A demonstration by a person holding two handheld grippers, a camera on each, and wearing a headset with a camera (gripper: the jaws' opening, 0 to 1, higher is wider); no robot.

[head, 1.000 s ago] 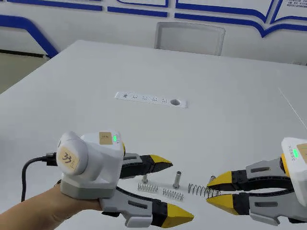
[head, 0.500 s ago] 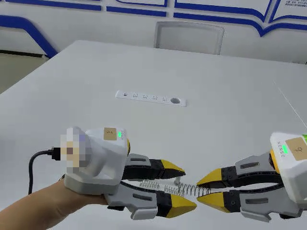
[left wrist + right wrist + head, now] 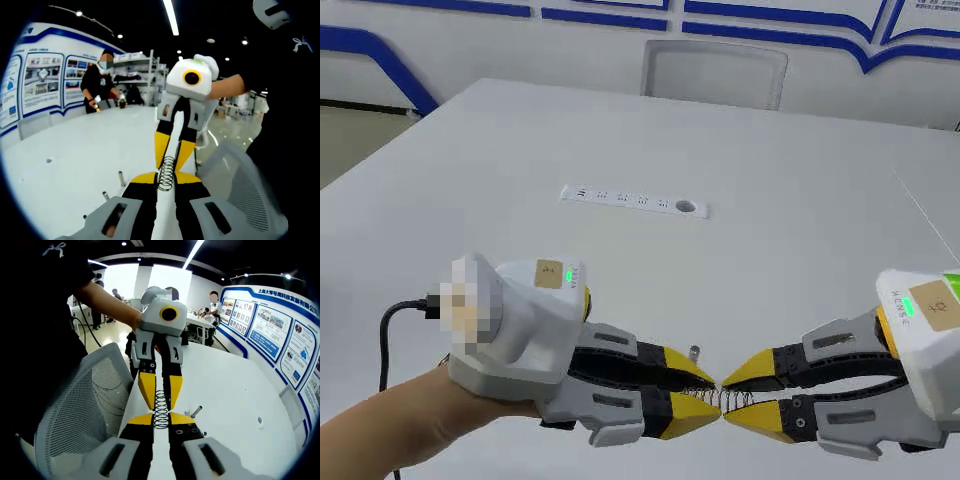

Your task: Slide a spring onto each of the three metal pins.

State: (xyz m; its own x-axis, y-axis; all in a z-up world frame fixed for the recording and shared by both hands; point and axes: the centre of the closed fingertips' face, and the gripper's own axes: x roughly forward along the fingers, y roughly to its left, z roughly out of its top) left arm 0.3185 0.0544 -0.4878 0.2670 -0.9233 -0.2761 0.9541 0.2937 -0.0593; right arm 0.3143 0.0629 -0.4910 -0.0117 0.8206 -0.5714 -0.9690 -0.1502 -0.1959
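Two grippers: they meet tip to tip over the near part of the table (image 3: 620, 130). In the head view the left gripper (image 3: 714, 398) comes from the left and the right gripper (image 3: 726, 400) from the right.
Spring: the spring (image 3: 160, 410) lies in one line between the two grippers, with one end inside each pair of jaws.
Left gripper: its jaws are drawn nearly together and the yellow tips pinch one end of the spring. A hand (image 3: 420, 425) holds the grey body, and a black cable (image 3: 388, 340) leaves the back of it.
Right gripper: its jaws are also nearly together and are clamped on the other end of the spring. A green light shines on top of the body.
Pins: in the left gripper view two pins stand upright on the table, to the left of that gripper's own jaws. These are the farther pin (image 3: 121, 178) and the nearer pin (image 3: 105, 195). Both are bare and apart from the spring.
Power strip: a white power strip (image 3: 635, 201) lies flat on the table, well beyond both grippers.
Chairs: a grey chair (image 3: 715, 72) stands at the far edge of the table, behind the power strip. In the right gripper view a mesh chair (image 3: 75, 405) stands just beside the table edge, to the left of the jaws.
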